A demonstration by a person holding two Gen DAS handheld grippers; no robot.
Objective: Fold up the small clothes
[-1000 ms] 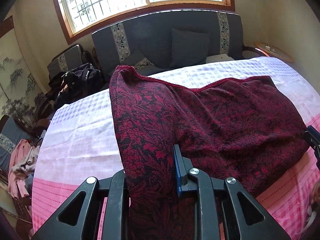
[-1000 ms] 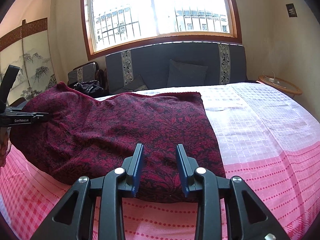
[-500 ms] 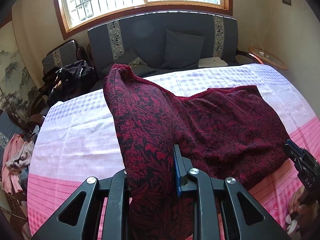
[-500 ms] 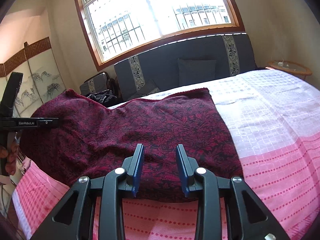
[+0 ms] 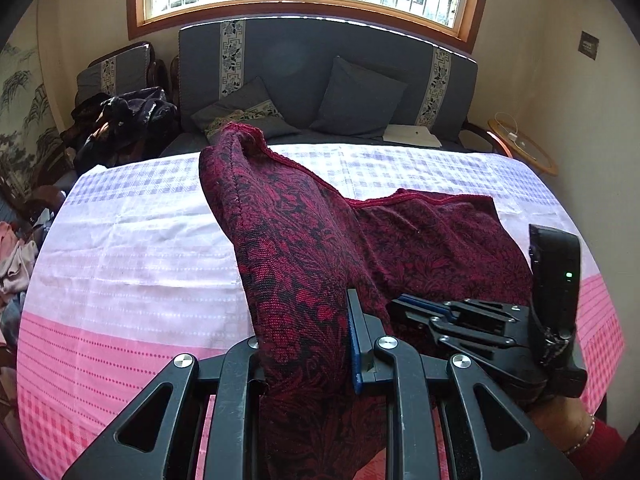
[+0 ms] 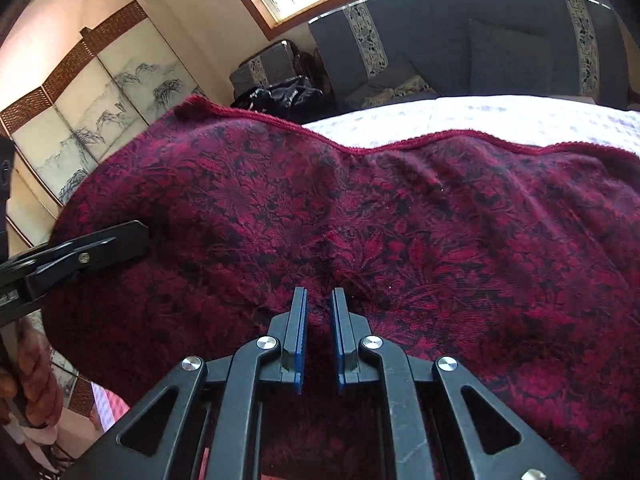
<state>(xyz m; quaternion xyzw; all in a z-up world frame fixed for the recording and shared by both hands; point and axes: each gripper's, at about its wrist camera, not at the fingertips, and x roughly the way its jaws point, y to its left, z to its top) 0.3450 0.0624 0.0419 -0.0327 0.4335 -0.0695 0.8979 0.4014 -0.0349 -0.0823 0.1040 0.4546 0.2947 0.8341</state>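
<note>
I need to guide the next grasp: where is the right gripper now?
In the left wrist view the right gripper sits low on the right, fingers on the red garment beside the left gripper.
</note>
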